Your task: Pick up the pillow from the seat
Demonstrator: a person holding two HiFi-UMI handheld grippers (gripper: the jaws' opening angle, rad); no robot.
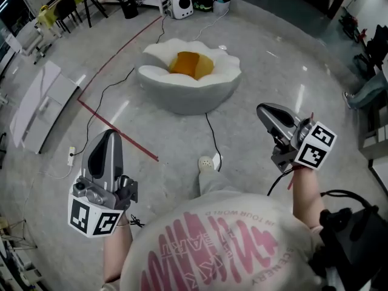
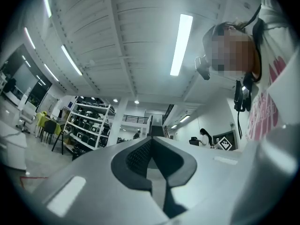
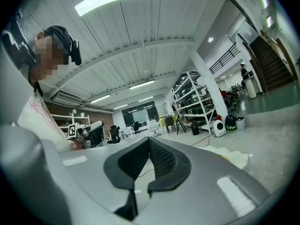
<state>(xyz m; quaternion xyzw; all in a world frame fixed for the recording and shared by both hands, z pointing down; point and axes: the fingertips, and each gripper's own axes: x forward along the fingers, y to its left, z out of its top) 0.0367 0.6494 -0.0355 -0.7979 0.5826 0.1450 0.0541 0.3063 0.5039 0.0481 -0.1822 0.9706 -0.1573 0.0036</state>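
Observation:
An orange-yellow pillow [image 1: 192, 65] lies in the hollow of a white, egg-shaped floor seat [image 1: 188, 83] a few steps ahead in the head view. My left gripper [image 1: 108, 139] is held up at the lower left, shut and empty, pointing forward and upward. My right gripper [image 1: 264, 113] is raised at the right, also shut with nothing in it. Both are well short of the seat. In the right gripper view the seat's white edge [image 3: 232, 154] peeks past the shut jaws [image 3: 149, 143]. The left gripper view shows only shut jaws [image 2: 150, 144] against ceiling and shelves.
A black cable [image 1: 212, 136] runs over the grey floor from the seat to a white plug box [image 1: 208, 162]. Red tape [image 1: 118, 129] marks the floor at left. White panels [image 1: 39, 105] lie far left. Chairs, a small white robot [image 1: 180, 5] and gear stand at the back.

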